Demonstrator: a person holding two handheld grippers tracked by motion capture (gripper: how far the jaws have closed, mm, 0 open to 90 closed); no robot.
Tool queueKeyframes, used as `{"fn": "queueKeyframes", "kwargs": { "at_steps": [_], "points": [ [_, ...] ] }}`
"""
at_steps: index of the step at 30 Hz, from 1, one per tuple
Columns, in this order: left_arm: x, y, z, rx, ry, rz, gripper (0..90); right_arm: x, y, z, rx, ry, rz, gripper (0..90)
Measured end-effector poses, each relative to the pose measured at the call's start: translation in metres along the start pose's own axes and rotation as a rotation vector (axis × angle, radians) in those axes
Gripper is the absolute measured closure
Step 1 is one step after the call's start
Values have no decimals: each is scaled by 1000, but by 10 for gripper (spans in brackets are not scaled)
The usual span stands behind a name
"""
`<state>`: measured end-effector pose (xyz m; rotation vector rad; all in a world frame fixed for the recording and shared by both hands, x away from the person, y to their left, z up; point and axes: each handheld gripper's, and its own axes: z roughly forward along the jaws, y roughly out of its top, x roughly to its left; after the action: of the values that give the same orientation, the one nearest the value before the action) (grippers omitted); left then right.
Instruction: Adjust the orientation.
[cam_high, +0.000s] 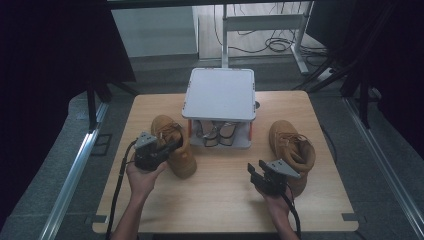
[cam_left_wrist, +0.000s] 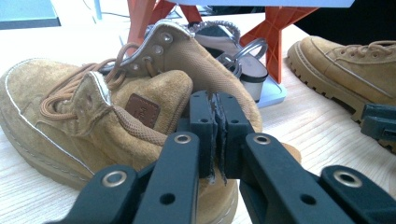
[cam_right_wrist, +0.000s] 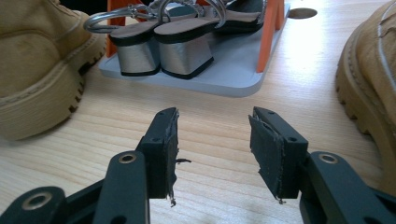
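Two tan suede lace-up boots lie on the wooden table. The left boot (cam_high: 186, 161) (cam_left_wrist: 93, 116) lies just in front of my left gripper (cam_high: 176, 144) (cam_left_wrist: 218, 107), whose jaws are shut pad to pad at the boot's heel collar. I see nothing between the pads. The right boot (cam_high: 292, 147) (cam_right_wrist: 369, 79) rests beside my right gripper (cam_high: 254, 170) (cam_right_wrist: 212, 133). That gripper hovers low over bare tabletop, open with nothing between its jaws, pointing toward the rack.
A small grey shoe rack (cam_high: 220, 92) on orange legs stands at the table's far middle. Silver block-heel sandals (cam_high: 215, 132) (cam_right_wrist: 159, 46) sit on its lower shelf (cam_right_wrist: 224, 79). Bare wood (cam_high: 220, 195) lies between the boots and the near edge.
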<state>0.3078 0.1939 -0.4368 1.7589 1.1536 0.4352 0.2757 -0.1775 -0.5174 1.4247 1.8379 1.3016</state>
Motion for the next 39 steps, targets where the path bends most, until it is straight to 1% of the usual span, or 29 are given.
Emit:
{"fn": "queueKeyframes", "kwargs": {
  "at_steps": [1,3,5,7,10,11,13,15,16,17,19,21,23,25,27,29,31,32,34,35,37,39],
  "points": [
    [-2,0,-3,-9,2,5,865,0,0,0,-1,9,6,515],
    [-8,-2,-9,-27,4,27,865,0,1,-1,-4,10,5,515],
    [-16,-6,-19,-60,-6,41,866,0,1,-2,-8,11,8,515],
    [-23,-12,-27,-82,-14,52,868,0,2,-2,-9,10,9,515],
    [-33,-22,-28,-91,-34,64,869,0,1,-2,-7,5,12,515],
    [-36,-25,-27,-91,-42,64,870,0,1,-2,-6,6,11,515],
    [-45,-33,-19,-69,-64,77,870,1,1,-1,-4,6,6,515],
    [-53,-40,-5,-28,-67,109,870,1,1,-1,-4,6,5,515],
    [-55,-43,0,-16,-67,114,870,1,1,-1,-3,6,7,515],
    [-57,-45,9,0,-67,111,871,1,0,-1,-3,5,5,515],
    [-57,-48,24,17,-55,102,873,1,0,-1,1,6,5,515],
    [-54,-50,37,28,-48,73,873,1,-1,-1,1,9,4,515],
    [-52,-51,48,25,-34,60,877,1,-1,-1,0,14,8,515],
    [-51,-51,54,12,-19,50,879,1,-1,-1,0,15,8,515],
    [-50,-51,58,-4,-13,41,881,2,-1,0,4,12,7,515],
    [-51,-50,62,-13,-31,25,883,2,-2,1,7,12,6,515],
    [-51,-49,65,-20,-5,33,884,3,-2,1,11,19,7,514],
    [-49,-49,66,-15,5,33,885,3,-2,1,11,21,7,514],
    [-42,-49,69,2,42,32,886,4,-2,0,8,25,9,514],
    [-39,-49,69,0,30,32,895,3,-2,-1,7,27,10,514],
    [-39,-49,68,8,35,40,896,2,-2,-1,8,26,15,513],
    [-37,-50,66,9,27,43,896,1,-2,-1,12,25,17,513]
  ]
}}
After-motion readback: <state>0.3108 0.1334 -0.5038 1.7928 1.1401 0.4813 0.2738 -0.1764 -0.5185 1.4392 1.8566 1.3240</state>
